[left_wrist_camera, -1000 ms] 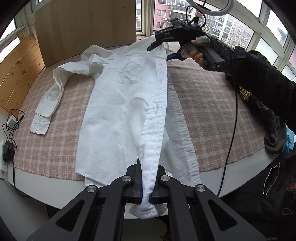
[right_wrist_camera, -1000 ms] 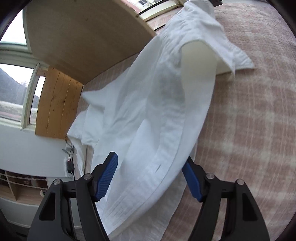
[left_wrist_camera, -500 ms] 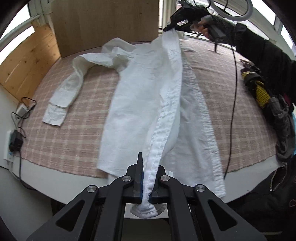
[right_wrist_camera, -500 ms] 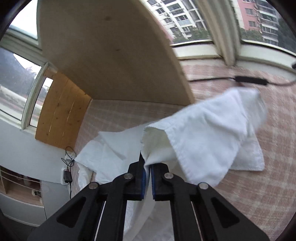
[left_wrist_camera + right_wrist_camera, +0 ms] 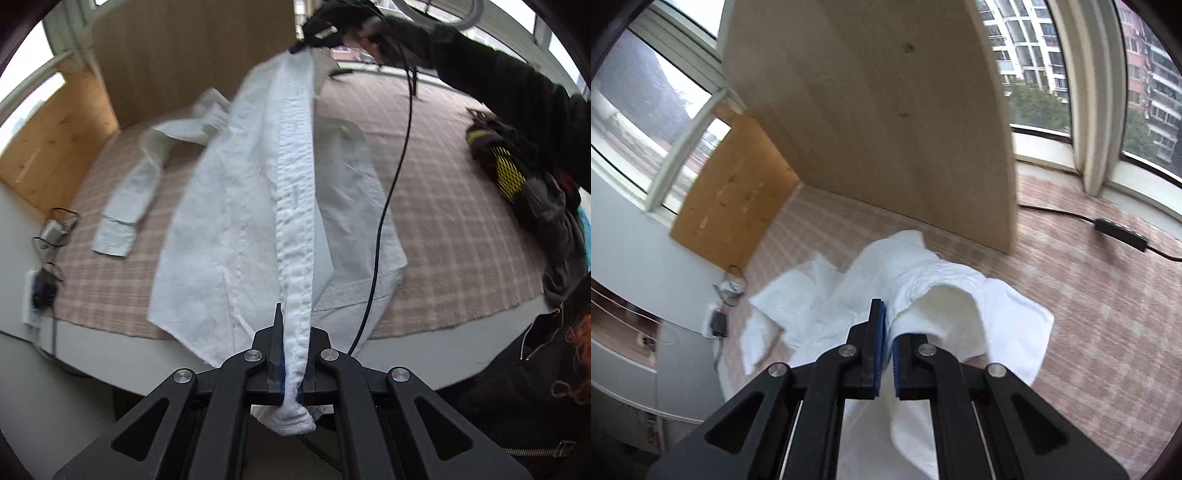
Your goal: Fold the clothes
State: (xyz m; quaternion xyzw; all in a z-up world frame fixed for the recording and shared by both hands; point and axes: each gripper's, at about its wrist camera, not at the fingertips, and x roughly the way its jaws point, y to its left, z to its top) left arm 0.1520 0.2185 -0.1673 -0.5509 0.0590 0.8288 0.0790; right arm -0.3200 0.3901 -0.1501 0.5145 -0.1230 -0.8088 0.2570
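Windows ring a worktop [image 5: 461, 206] covered by a pink checked cloth, with two wooden boards standing at its far and left edges. One white shirt [image 5: 236, 206] lies across the middle, one sleeve [image 5: 129, 206] stretched toward the left edge. Its button placket [image 5: 295, 192] is lifted off the cloth and pulled into a taut line between two tools: the left tool [image 5: 291, 373], at the near edge, is pressed together on the hem end, and the right tool [image 5: 886, 354], up near the far edge, pinches the collar end. Judging by this, one front panel is being carried over. To do it well, keep both pinches firm and the line straight, move both ends together, and lay the placket down flat so no crease forms. One dark heap of clothing [image 5: 546, 206] sits at the right edge.
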